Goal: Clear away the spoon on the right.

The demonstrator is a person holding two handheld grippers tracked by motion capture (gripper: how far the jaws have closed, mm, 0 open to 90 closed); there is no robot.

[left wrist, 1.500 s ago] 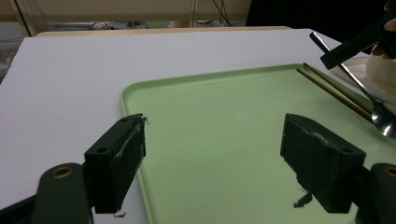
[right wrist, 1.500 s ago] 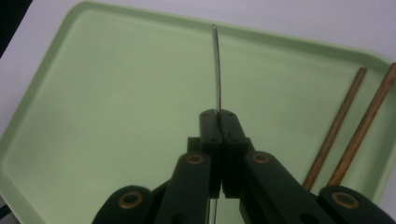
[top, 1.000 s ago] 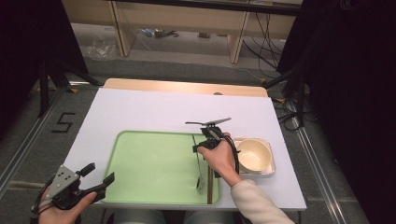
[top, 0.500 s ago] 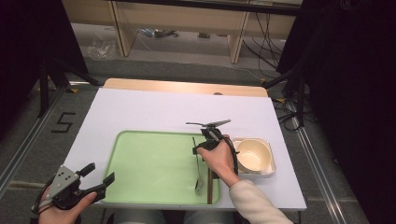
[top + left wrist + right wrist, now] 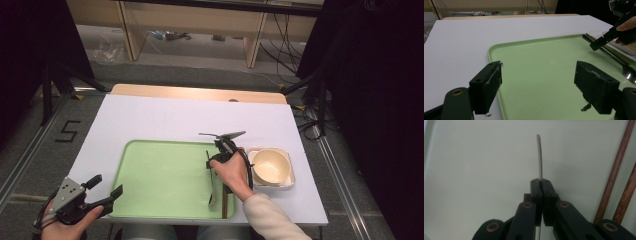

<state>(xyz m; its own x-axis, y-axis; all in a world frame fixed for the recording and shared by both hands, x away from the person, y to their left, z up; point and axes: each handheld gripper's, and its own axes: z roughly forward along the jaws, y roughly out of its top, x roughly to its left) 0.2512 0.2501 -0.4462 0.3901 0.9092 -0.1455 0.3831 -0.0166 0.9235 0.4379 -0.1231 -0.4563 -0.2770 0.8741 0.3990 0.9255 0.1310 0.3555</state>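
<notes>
We see a green tray [image 5: 160, 180] lying on the white surface [image 5: 165, 117], its near edge close to the person's side. In the tray, along its right side, lie a metal spoon [image 5: 213, 192] and a pair of brown chopsticks [image 5: 224, 202], side by side and running lengthwise toward the near edge; the rest of the tray is bare. Our right gripper [image 5: 211, 165] points down over that right side, and its jaws are clamped together on the thin handle of the spoon, which we see edge-on rising between the black pads [image 5: 541, 188] in the right gripper view, with the chopsticks just to the right of it. In the left gripper view the spoon's bowl [image 5: 630, 72] rests on the tray floor. Just beside the tray's right edge stands a small white square dish [image 5: 287, 181] with a cream bowl [image 5: 271, 166] sitting in it; the bowl looks empty. Our left gripper [image 5: 104, 191] hangs off the near left corner of the surface, its jaws wide apart with nothing between them, aimed across the tray.
</notes>
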